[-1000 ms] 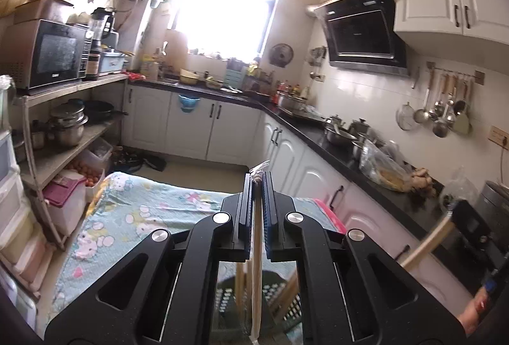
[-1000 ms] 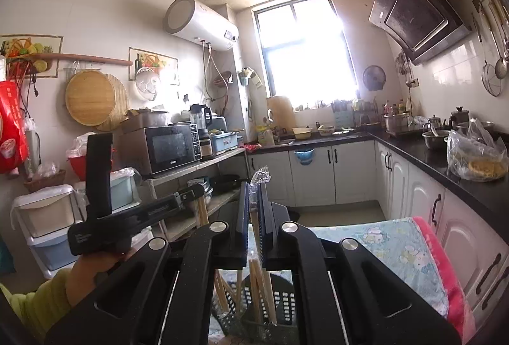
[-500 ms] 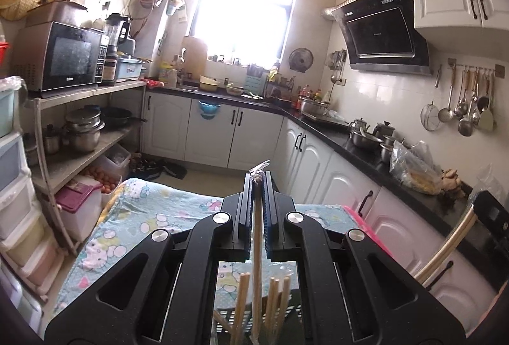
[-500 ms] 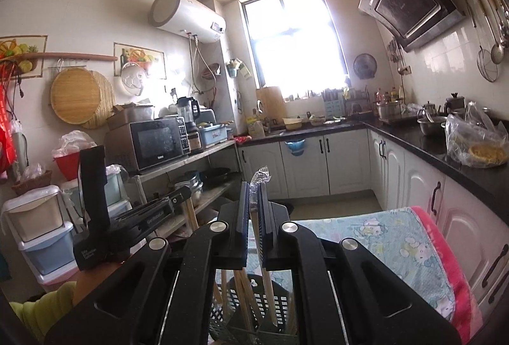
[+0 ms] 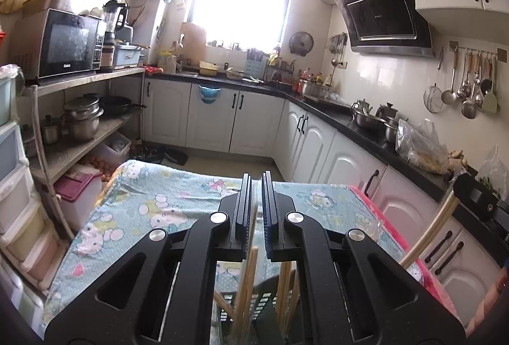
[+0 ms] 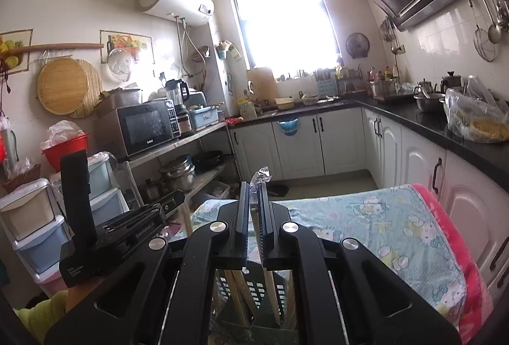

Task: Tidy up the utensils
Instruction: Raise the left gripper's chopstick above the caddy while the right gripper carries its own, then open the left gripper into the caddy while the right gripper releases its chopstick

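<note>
A wrapped chopstick (image 6: 258,217) stands nearly upright, clamped in the right tool (image 6: 253,217), its lower end directly above the dark slotted utensil basket (image 6: 254,291) on the bench (image 6: 397,227), while the left tool (image 5: 256,211) pinches another stick (image 5: 251,249) over the same basket.

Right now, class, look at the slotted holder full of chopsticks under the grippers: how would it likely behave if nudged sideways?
The slotted holder looks like thin plastic, so probably light and easy to slide on the cloth-covered table. The chopsticks lean at angles and stand above its rim, so it may be top-heavy and could tip. The loose sticks would likely rattle and shift.
</note>
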